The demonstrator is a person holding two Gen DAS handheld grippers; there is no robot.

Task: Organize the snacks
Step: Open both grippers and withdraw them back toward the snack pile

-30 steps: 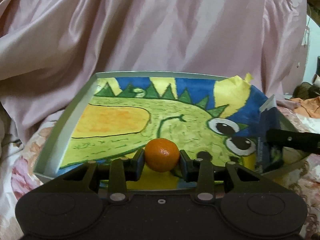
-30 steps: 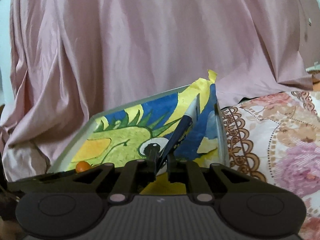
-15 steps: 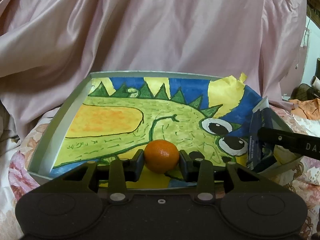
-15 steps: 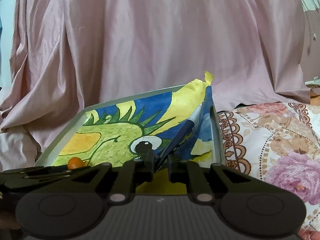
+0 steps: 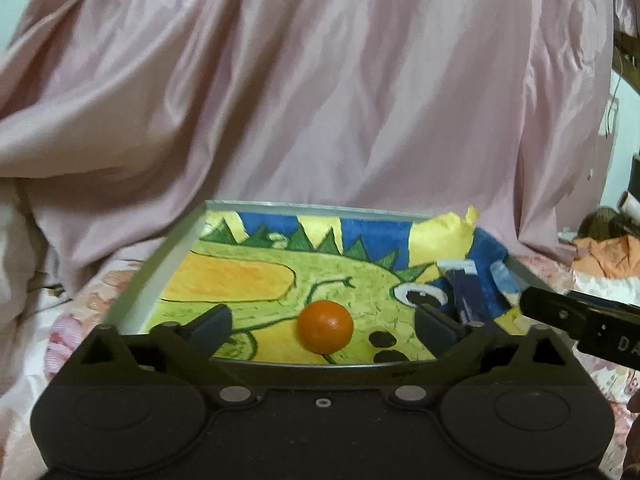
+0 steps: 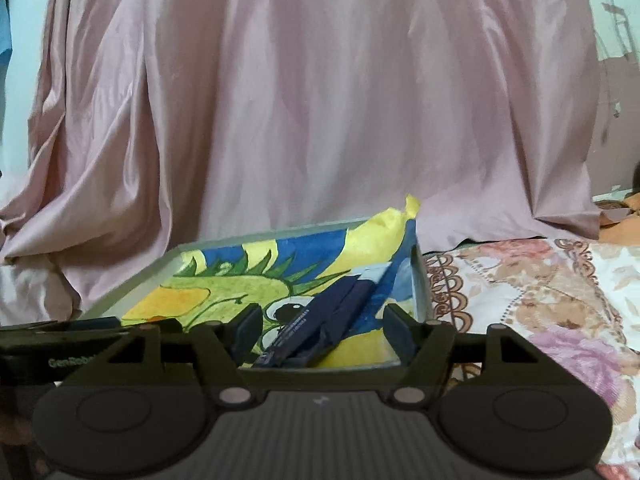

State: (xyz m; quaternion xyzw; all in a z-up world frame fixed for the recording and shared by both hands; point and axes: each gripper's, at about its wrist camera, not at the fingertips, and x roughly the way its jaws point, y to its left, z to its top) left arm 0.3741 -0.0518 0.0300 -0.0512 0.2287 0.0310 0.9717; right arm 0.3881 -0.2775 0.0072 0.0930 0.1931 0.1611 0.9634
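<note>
Both grippers have released since the earlier frames. Left gripper [image 5: 323,326] now stands spread wide, the orange fruit [image 5: 325,326] resting free between its fingers on the tray [image 5: 158,266], lower centre of the frame. Right gripper [image 6: 322,332] is likewise spread apart; the dark blue snack packet [image 6: 326,322] lies tilted on the tray's dinosaur-print liner [image 6: 224,288] between its fingers. Pink drape [image 6: 320,100] fills the upper frame.

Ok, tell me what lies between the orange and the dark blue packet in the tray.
Nothing lies between them: only the tray's painted lining separates the orange from the dark blue packet, seen in the left wrist view.
</note>
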